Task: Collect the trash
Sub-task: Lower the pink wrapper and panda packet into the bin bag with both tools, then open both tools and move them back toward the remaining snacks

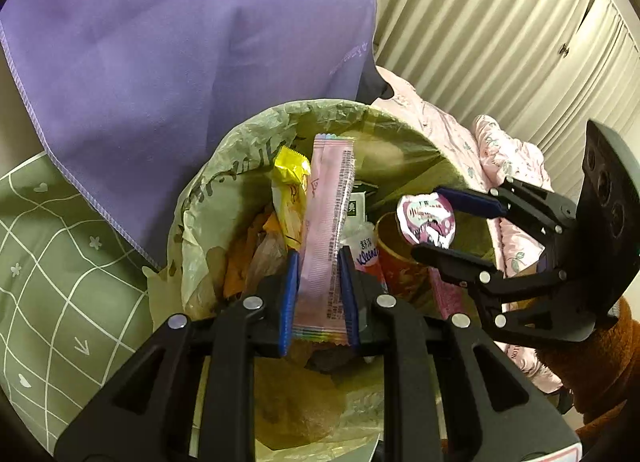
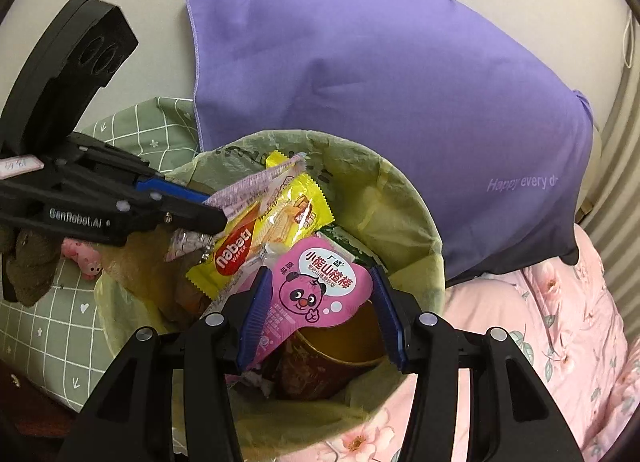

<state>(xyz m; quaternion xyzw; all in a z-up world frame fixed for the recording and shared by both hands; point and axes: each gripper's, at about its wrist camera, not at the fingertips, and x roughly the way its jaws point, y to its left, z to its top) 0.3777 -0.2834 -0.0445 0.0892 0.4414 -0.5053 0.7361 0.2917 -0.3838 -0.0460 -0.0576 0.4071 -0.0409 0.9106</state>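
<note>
Bedroom corner, purple cloth (image 2: 380, 101) behind the lined bin (image 2: 416, 201). Left claw (image 1: 318, 262) pinches the pink stick wrapper (image 1: 326, 221), right claw (image 2: 318, 282) the bear wrapper (image 2: 320, 286), both over the bin. Next: let go.

— What colours did you have in front of you?

— Your left tongs (image 1: 318, 258) were black with blue pads, and the long wrapper (image 1: 326, 238) in them was pale pink with fine stripes and a rainbow edge. Your right tongs (image 2: 318, 294) matched, and their wrapper (image 2: 320, 288) was bright pink with a cartoon bear face.

— And around the bin?

— Your bin liner (image 2: 400, 189) was yellowish green. A yellow wafer wrapper (image 2: 272, 229) carried a red label. The towel (image 2: 380, 81) was plain purple, the bedding (image 2: 560, 326) pink with flowers, the other cloth (image 1: 60, 262) green with a white grid.
</note>
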